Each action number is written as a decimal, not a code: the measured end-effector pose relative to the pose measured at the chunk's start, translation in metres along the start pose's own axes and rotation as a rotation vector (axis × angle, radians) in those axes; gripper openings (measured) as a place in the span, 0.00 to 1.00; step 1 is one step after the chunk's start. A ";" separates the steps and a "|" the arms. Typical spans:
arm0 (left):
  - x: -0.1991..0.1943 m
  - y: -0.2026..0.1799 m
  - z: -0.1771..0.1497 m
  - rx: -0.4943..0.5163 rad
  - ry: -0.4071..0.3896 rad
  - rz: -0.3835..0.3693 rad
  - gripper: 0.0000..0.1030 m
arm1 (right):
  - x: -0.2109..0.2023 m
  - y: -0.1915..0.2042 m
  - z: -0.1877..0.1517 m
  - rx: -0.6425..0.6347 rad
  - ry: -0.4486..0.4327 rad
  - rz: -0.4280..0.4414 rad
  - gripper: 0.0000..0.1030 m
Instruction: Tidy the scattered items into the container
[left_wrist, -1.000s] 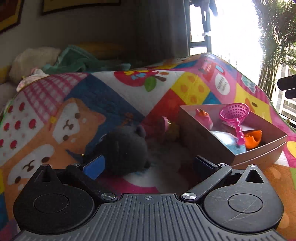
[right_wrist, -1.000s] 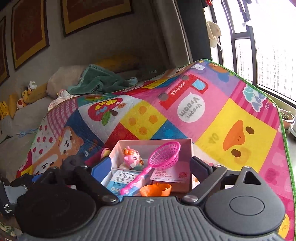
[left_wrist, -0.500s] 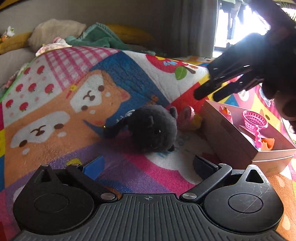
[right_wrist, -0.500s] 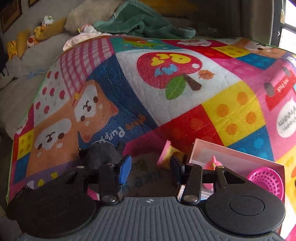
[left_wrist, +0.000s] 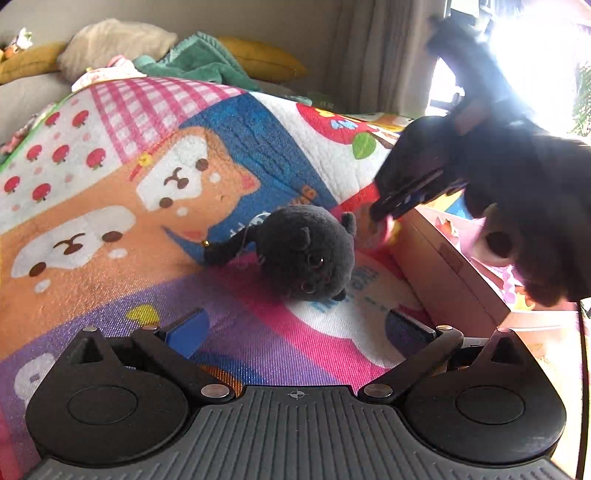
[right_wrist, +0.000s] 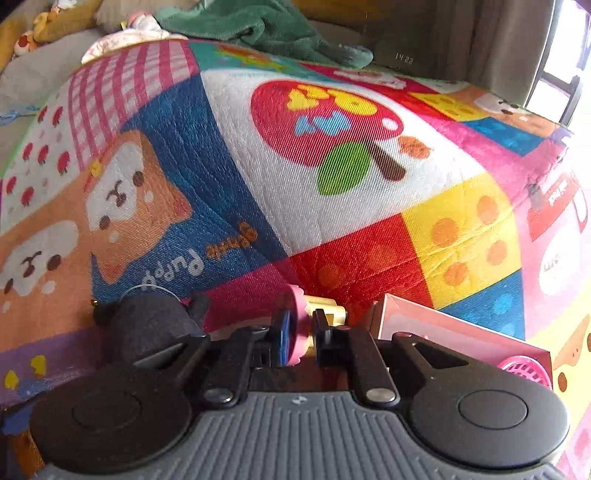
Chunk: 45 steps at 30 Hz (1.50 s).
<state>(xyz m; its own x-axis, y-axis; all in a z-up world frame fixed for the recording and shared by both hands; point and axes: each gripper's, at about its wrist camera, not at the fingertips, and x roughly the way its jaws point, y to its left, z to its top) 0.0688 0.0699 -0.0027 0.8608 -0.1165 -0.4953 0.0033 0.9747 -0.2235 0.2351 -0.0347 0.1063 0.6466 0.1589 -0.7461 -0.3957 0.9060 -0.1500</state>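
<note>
The right gripper (right_wrist: 300, 334) is clamped on a small pink-and-yellow toy (right_wrist: 301, 321), its blue pads pressing a pink disc-shaped part from both sides while a pale yellow part juts out past the fingertips; the toy sits low over the play mat (right_wrist: 258, 166), just beside the near corner of the pink cardboard box (right_wrist: 443, 328); from the left wrist view the same gripper (left_wrist: 388, 208) reaches in from the right, blurred, with a smear of pink and yellow at its tip against the box's end wall (left_wrist: 443, 266).

The left gripper (left_wrist: 299, 328) hangs released over the mat, fingers spread wide with nothing between them; a dark grey plush toy (left_wrist: 306, 254) lies on the mat ahead of it, between the fingers' line of sight, near the box's end but apart from it; a thin cord loop and small bell trail from the plush's far side; in the right wrist view the plush (right_wrist: 147, 325) lies just left of the closed fingers.

Inside the box a pink toy strainer (right_wrist: 524, 369) shows at its right end; other contents are too hidden to name.

At the mat's far edge lie a green blanket (right_wrist: 266, 26), a cream pillow (left_wrist: 114, 40) and a yellow cushion (left_wrist: 258, 59); a curtain (left_wrist: 384, 55) hangs beside the bright window (left_wrist: 535, 55).
</note>
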 end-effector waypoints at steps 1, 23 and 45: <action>0.000 0.000 0.000 -0.002 0.002 0.001 1.00 | -0.013 -0.004 -0.004 0.008 -0.022 0.024 0.12; 0.004 -0.025 -0.004 0.142 0.018 0.134 1.00 | -0.155 -0.167 -0.267 0.419 -0.201 0.158 0.69; 0.017 -0.053 -0.001 0.264 0.001 0.204 1.00 | -0.144 -0.061 -0.291 0.063 -0.129 0.339 0.50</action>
<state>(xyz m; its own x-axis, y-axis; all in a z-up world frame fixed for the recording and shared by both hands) 0.0823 0.0161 -0.0003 0.8569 0.0862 -0.5083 -0.0374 0.9937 0.1054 -0.0238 -0.2272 0.0344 0.5645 0.4984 -0.6580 -0.5629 0.8154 0.1348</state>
